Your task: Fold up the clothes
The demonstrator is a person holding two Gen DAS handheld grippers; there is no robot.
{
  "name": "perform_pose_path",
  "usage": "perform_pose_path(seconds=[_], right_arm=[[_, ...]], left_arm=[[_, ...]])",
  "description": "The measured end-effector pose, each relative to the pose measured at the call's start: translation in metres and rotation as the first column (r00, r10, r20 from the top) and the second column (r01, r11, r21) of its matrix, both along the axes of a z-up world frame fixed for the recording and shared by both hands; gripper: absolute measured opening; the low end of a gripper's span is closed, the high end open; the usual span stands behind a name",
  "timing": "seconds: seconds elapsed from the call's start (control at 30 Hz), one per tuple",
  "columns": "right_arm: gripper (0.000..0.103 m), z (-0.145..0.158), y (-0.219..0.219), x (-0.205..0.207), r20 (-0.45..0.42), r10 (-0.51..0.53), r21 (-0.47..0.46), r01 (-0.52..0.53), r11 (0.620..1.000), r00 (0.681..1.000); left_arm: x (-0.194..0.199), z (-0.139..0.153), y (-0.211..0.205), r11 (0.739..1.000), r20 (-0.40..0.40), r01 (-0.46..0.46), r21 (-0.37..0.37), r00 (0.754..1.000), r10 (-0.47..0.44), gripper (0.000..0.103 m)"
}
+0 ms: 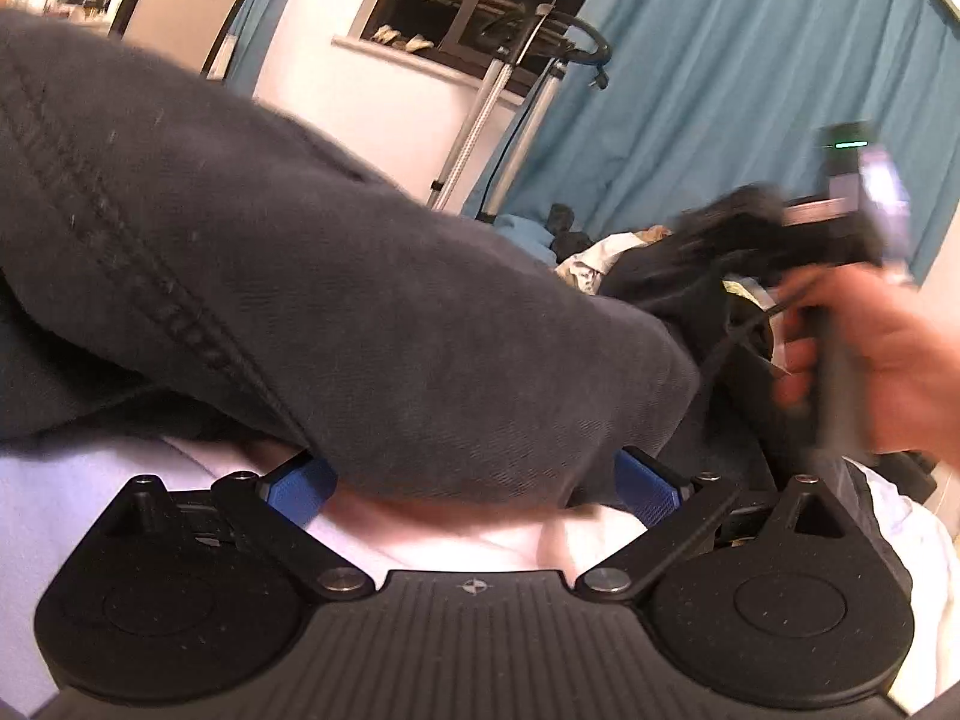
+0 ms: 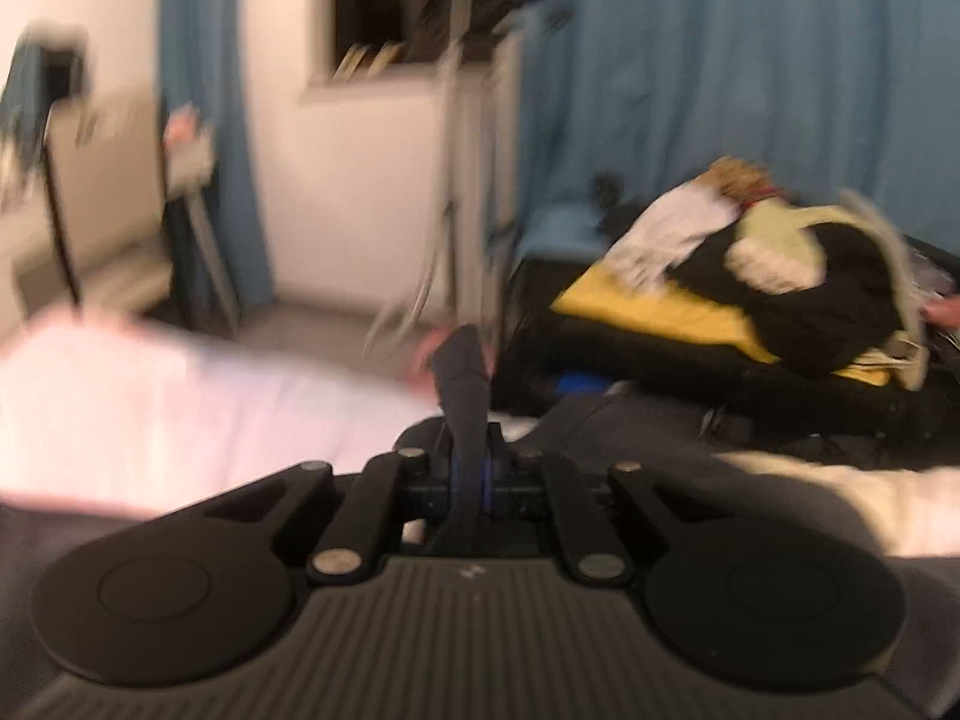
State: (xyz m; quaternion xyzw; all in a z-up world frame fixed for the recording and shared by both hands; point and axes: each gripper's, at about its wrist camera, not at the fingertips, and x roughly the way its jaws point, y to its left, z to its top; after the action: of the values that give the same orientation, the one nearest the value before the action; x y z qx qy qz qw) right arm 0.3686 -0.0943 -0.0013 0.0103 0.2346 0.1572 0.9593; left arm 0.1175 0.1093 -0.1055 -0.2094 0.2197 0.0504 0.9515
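Note:
A dark grey garment (image 1: 288, 252) with a stitched seam fills the left wrist view and hangs over my left gripper (image 1: 474, 474). Its blue pads (image 1: 300, 489) stand wide apart, open, with the cloth's lower edge sagging between them and hiding the tips. In the right wrist view my right gripper (image 2: 470, 426) is shut on a narrow fold of the same dark grey garment (image 2: 462, 372), which sticks up past the tips. From the left view, the right gripper (image 1: 840, 228) shows as a blur at the right, held by a hand (image 1: 900, 372).
A white sheet (image 2: 180, 408) covers the bed under both grippers. A pile of black, yellow and white clothes (image 2: 750, 294) lies at the right. Behind are a blue curtain (image 1: 750, 90), a window, a metal stand (image 1: 480, 114) and a chair (image 1: 180, 6).

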Motion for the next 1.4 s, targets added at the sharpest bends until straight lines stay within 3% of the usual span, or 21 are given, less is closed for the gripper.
perform_pose_path(seconds=[0.1,0.2,0.3,0.37,0.43,0.53,0.6,0.67,0.7,0.8,0.9,0.97,1.0,1.07,1.13,1.23,1.4], right_arm=[[0.006,0.041,-0.067,-0.030,0.075,-0.116,0.122,0.106,0.987,0.990],[0.006,0.077,-0.140,-0.063,0.130,-0.249,0.249,0.211,0.945,0.960],[0.006,0.096,-0.219,-0.102,0.154,-0.411,0.365,0.335,0.869,0.899],[0.006,0.093,-0.274,-0.129,0.137,-0.516,0.435,0.416,0.798,0.846],[0.006,0.071,-0.322,-0.152,0.082,-0.606,0.473,0.505,0.722,0.791],[0.006,0.007,-0.372,-0.168,-0.044,-0.683,0.419,0.634,0.650,0.730],[0.006,-0.055,-0.394,-0.173,-0.225,-0.681,0.391,0.705,0.592,0.697],[0.007,-0.111,-0.412,-0.174,-0.425,-0.638,0.353,0.767,0.536,0.642],[0.006,-0.129,-0.418,-0.176,-0.453,-0.619,0.378,0.767,0.518,0.641],[0.008,-0.131,-0.411,-0.171,-0.391,-0.636,0.349,0.746,0.567,0.665],[0.020,-0.121,-0.398,-0.168,-0.356,-0.634,0.284,0.726,0.626,0.686],[0.041,-0.116,-0.395,-0.171,-0.335,-0.622,0.254,0.703,0.664,0.708],[0.047,-0.111,-0.394,-0.172,-0.333,-0.625,0.229,0.703,0.673,0.706],[0.072,-0.103,-0.391,-0.182,-0.324,-0.638,0.208,0.710,0.672,0.699],[0.077,-0.088,-0.388,-0.192,-0.295,-0.640,0.234,0.703,0.671,0.709],[0.087,-0.059,-0.377,-0.218,-0.229,-0.610,0.279,0.652,0.705,0.759],[0.090,-0.033,-0.344,-0.257,-0.221,-0.482,0.388,0.530,0.755,0.848]], left_arm=[[-0.004,0.008,-0.007,1.000,0.019,0.009,0.030,1.000,-0.010,0.099],[-0.008,0.015,-0.014,0.998,0.029,0.014,0.061,0.999,-0.015,0.099],[-0.013,0.022,-0.023,0.996,0.030,0.019,0.084,0.999,-0.021,0.099],[-0.016,0.026,-0.029,0.995,0.030,0.020,0.095,0.999,-0.023,0.099],[-0.020,0.028,-0.035,0.994,0.031,0.021,0.107,0.999,-0.025,0.099],[-0.025,0.029,-0.045,0.990,0.033,0.021,0.141,0.999,-0.026,0.099],[-0.027,0.028,-0.050,0.987,0.022,0.019,0.158,1.000,-0.022,0.099],[-0.030,0.026,-0.054,0.986,0.014,0.012,0.163,1.000,-0.015,0.100],[-0.031,0.025,-0.056,0.986,0.010,0.008,0.164,1.000,-0.010,0.100],[-0.034,0.024,-0.065,0.981,0.010,0.006,0.193,1.000,-0.008,0.100],[-0.036,0.027,-0.075,0.971,0.006,0.024,0.239,1.000,-0.027,0.100],[-0.041,0.034,-0.077,0.973,0.021,0.026,0.228,0.999,-0.031,0.100],[-0.048,0.039,-0.077,0.975,0.056,0.013,0.224,0.998,-0.026,0.100],[-0.064,0.055,-0.076,0.973,0.137,-0.023,0.228,0.991,-0.009,0.100],[-0.077,0.075,-0.069,0.969,0.173,-0.051,0.243,0.985,0.008,0.100],[-0.093,0.104,-0.049,0.963,0.210,-0.096,0.251,0.977,0.042,0.100],[-0.103,0.137,0.056,0.965,0.126,-0.194,0.178,0.977,0.173,0.099]])
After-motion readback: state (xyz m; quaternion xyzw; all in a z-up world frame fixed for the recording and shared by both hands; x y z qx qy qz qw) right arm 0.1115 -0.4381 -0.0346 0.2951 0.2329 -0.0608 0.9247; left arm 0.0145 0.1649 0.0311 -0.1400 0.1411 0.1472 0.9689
